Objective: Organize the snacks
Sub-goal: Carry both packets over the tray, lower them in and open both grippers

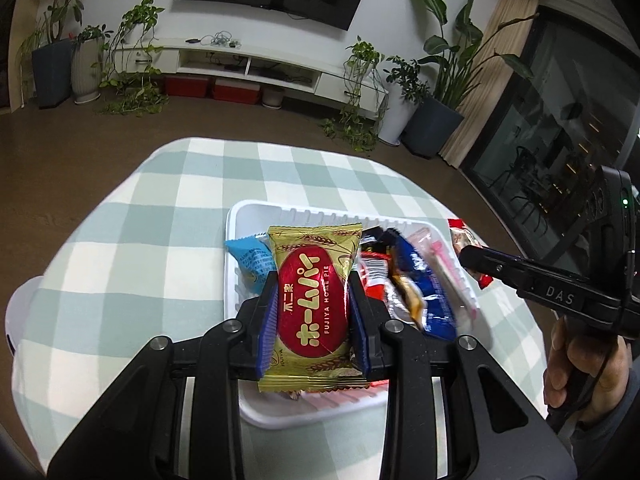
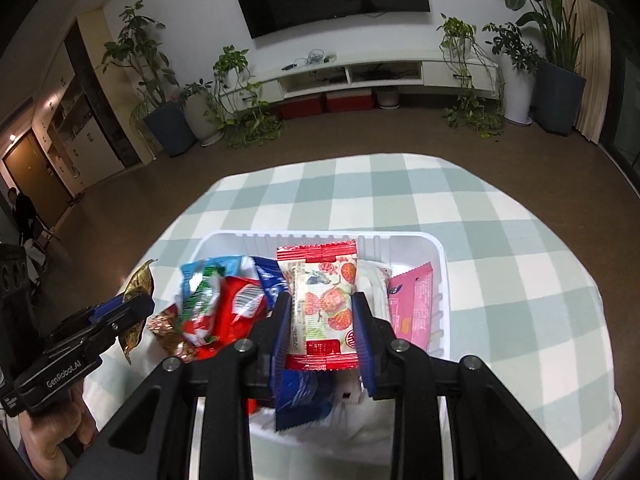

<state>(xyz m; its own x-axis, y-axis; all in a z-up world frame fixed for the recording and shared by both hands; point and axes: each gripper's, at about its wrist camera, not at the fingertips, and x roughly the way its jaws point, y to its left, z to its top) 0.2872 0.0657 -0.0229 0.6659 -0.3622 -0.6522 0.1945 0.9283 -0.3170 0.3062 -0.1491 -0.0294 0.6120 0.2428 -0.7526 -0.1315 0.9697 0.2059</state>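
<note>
1. The left gripper (image 1: 313,300) is clamped on a gold-and-red pie packet (image 1: 312,304), its blue pads pressing both long sides, and holds the packet above the near end of the white tray (image 1: 236,216).
2. The right gripper (image 2: 322,316) is clamped the same way on a strawberry-print packet (image 2: 322,304) with red ends, held above the middle of the white tray (image 2: 436,252).
3. Most of the sorting looks done: the tray, which sits on the checked tablecloth (image 1: 160,208), already holds a heap of snacks. Among them are a light blue packet (image 1: 248,258), a dark blue wrapper (image 1: 424,280), a red packet (image 2: 240,304) and a pink packet (image 2: 412,304).
4. No loose snack shows on the cloth around the tray in either view, so the two held packets are probably the last to go in. The cloth nearest the person lies behind the gripper bodies, though, so something may still lie there.
5. What is left, as I judge it: lower each packet into the tray and let go. The right-hand end beside the pink packet shows the most bare tray floor.
6. The heap on the left side is piled high and some wrappers lean on the rim, so another packet dropped there could slide off onto the cloth.
</note>
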